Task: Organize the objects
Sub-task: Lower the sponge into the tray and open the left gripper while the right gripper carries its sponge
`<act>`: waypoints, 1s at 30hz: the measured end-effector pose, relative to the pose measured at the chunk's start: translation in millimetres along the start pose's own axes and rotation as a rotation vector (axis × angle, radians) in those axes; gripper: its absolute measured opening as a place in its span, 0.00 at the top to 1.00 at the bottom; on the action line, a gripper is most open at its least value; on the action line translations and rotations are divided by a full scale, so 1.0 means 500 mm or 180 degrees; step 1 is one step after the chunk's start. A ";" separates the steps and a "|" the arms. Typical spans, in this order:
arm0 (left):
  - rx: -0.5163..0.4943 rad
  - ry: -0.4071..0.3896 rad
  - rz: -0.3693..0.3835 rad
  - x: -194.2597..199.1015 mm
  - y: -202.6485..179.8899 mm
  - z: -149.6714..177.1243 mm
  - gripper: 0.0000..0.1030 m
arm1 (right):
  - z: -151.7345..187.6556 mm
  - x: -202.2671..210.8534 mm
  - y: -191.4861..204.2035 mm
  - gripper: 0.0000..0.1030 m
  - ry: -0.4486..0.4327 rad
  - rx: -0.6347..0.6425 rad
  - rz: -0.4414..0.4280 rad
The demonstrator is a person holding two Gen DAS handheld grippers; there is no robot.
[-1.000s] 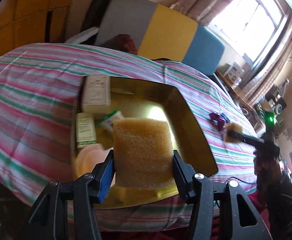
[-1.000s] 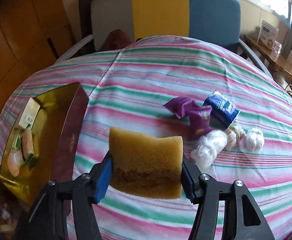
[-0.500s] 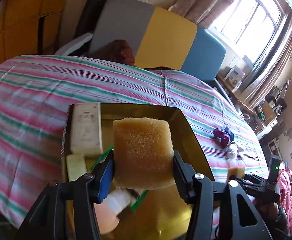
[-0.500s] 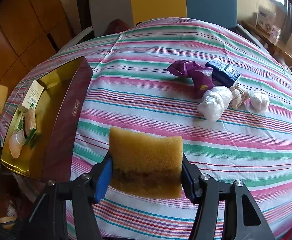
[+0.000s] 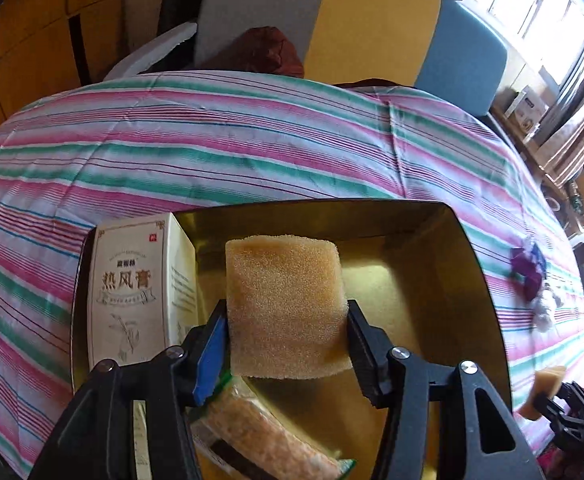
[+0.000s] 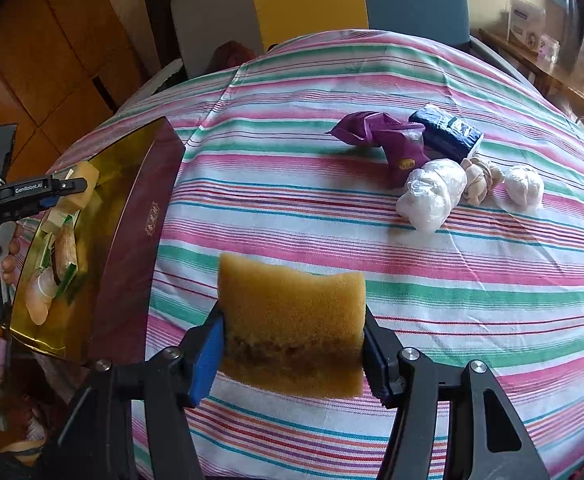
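Left tongs (image 5: 287,334) clamped on a yellow foam sponge block (image 5: 285,304); jaws have just been opening slightly, pads still pressing it. Versus a second ago they've moved in over the gold-lined maroon box (image 5: 444,280), sponge now hanging above its bare floor, just right of the white upright carton with printed text (image 5: 131,292). Green-edged snack packet (image 5: 267,436) lies below the tongs. Right tongs (image 6: 292,344) clamped on a second yellow sponge (image 6: 292,312), barely shifted, over the striped bench cloth (image 6: 432,288), well apart from purple wrapper (image 6: 388,140) and white bags (image 6: 432,192).
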State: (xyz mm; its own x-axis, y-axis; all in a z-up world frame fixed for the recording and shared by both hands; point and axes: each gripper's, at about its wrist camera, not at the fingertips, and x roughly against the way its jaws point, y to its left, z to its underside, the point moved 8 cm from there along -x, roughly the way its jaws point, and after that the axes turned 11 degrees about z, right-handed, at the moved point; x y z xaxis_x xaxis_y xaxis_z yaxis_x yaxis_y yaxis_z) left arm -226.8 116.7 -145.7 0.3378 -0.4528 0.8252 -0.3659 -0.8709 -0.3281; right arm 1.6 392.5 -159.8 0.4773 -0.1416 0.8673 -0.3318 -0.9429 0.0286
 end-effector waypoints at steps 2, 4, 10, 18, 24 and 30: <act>0.0009 0.0003 -0.0121 -0.009 0.015 -0.009 0.45 | 0.000 -0.002 0.001 0.41 0.0005 0.0001 -0.0004; 0.0007 0.0051 -0.0131 -0.012 0.020 -0.009 0.38 | 0.001 -0.006 0.001 0.41 0.0019 -0.0001 0.0007; -0.0043 -0.0034 -0.0126 0.017 0.016 -0.011 0.29 | 0.000 -0.007 -0.002 0.40 0.0018 -0.0046 0.0038; -0.0271 -0.0680 -0.0029 0.199 -0.007 0.031 0.29 | -0.055 0.060 0.023 0.40 -0.0256 -0.0059 0.0015; 0.0057 -0.0782 0.0067 0.274 0.053 0.124 0.29 | -0.114 0.118 0.188 0.40 -0.0431 0.0415 -0.0302; 0.0439 -0.0762 0.0167 0.303 0.120 0.191 0.31 | -0.130 0.084 0.391 0.40 -0.0229 0.0925 -0.0526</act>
State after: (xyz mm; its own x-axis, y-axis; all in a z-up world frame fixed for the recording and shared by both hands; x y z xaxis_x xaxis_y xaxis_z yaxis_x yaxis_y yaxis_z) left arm -114.8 -22.1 -84.3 0.5228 -0.5158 0.6787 -0.2723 -0.8555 -0.4405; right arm -96.2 221.8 -85.6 0.5650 0.0091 0.8250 -0.0044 -0.9999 0.0141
